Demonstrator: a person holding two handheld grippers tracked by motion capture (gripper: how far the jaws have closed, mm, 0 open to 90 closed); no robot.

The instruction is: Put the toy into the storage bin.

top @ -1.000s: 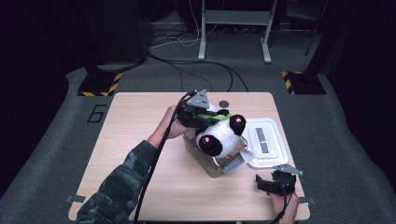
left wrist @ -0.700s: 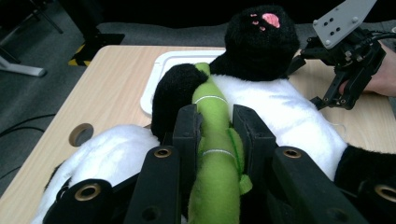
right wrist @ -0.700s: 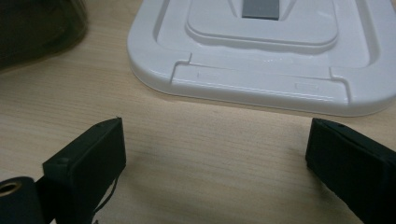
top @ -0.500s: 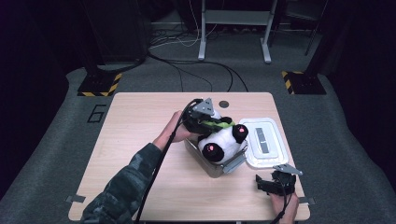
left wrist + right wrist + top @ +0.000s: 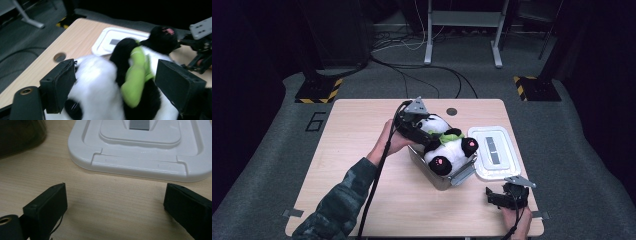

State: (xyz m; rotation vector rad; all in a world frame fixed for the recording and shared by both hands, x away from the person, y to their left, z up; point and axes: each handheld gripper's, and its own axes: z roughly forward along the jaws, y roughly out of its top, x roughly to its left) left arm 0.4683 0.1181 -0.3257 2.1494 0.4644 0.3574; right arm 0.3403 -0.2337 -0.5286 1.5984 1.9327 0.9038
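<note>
Wooden surface (image 5: 362,150) on grey floor | panda (image 5: 447,150) lying in metal box (image 5: 447,177) at mid-surface, white lid (image 5: 497,150) just right of box | left claw (image 5: 419,132) at panda's head, jaws just opened, released, panda between them | right claw (image 5: 494,197) released, low on surface near lid

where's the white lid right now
In the high view the white lid lies flat on the table, right of the metal box holding the panda and just beyond the right gripper.
</note>
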